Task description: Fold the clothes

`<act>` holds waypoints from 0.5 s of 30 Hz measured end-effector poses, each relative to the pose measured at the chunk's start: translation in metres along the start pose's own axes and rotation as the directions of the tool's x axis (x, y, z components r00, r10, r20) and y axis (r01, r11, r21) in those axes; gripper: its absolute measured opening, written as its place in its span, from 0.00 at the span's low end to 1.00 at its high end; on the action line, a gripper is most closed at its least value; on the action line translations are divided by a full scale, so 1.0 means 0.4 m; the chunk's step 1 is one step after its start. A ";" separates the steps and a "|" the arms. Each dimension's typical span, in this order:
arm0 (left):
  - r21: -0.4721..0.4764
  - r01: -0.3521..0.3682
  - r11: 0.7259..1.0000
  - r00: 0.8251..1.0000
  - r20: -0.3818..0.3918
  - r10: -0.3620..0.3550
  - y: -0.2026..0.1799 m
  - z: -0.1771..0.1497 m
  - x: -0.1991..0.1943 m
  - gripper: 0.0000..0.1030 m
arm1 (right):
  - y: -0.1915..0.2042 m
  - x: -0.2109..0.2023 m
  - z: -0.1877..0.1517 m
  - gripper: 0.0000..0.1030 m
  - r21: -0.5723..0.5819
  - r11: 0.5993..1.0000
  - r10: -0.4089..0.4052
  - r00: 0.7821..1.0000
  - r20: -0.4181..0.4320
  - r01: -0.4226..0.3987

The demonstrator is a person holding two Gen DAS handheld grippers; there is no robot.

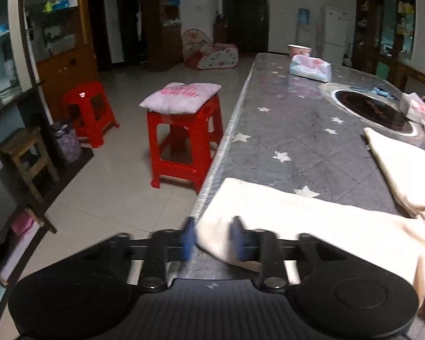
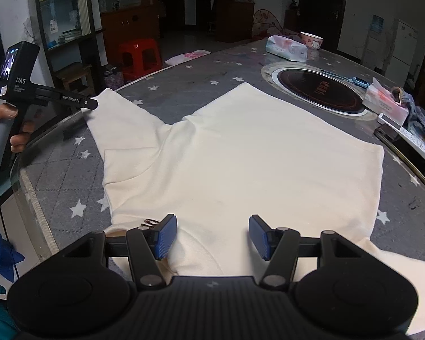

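A cream long-sleeved top point(image 2: 255, 147) lies spread flat on the grey star-patterned table point(image 2: 56, 164), one sleeve stretched out to the left. My left gripper point(image 1: 212, 238) has its blue pads on either side of that sleeve's cuff point(image 1: 215, 226) at the table's left edge. From the right wrist view the left gripper point(image 2: 92, 104), held by a hand point(image 2: 17, 141), pinches the sleeve's tip. My right gripper point(image 2: 212, 238) stands open just above the top's near edge by the neckline, with cloth lying under it and nothing pinched.
A round black hob point(image 2: 320, 90) is set into the table behind the top. Tissue packs point(image 2: 287, 46), a pink bowl point(image 2: 311, 39), a phone point(image 2: 405, 153) and a power strip sit at the back and right. Red stools point(image 1: 184, 141) stand on the floor beside the table.
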State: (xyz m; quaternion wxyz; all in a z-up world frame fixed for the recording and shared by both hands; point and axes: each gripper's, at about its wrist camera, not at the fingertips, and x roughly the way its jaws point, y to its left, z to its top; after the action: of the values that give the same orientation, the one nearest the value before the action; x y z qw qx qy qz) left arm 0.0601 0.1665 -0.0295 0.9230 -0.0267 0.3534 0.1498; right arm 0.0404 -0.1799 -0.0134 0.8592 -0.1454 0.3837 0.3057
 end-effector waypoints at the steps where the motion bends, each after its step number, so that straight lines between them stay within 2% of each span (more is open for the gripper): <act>1: 0.005 -0.015 1.000 1.000 0.011 0.015 0.000 0.001 -0.004 0.05 | -0.003 0.000 0.001 0.56 0.005 1.000 -0.004 1.000 0.001 0.004; 4: 0.018 -0.067 0.998 0.996 0.053 0.066 0.009 0.005 -0.016 0.05 | -0.013 0.001 0.001 0.56 0.022 1.000 -0.020 1.000 0.002 0.020; 9: 0.043 -0.095 0.995 0.994 0.065 0.092 0.015 0.012 -0.017 0.05 | 0.008 0.024 -0.026 0.56 -0.028 1.000 0.004 0.999 -0.052 -0.006; 13: 0.038 -0.098 0.994 0.995 0.018 0.097 0.014 0.013 -0.003 0.08 | 0.007 -0.010 -0.025 0.56 -0.024 1.000 0.002 1.000 -0.027 -0.003; 15: 0.022 -0.094 0.995 0.995 0.018 0.093 0.014 0.021 -0.016 0.11 | -0.009 -0.036 -0.030 0.56 -0.003 1.000 -0.012 1.000 -0.008 0.012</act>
State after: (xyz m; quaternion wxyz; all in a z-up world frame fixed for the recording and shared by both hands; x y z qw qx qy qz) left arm 0.0595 0.1715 -0.0185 0.9183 0.0019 0.3479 0.1890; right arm 0.0283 -0.1944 -0.0103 0.8592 -0.1504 0.3859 0.3005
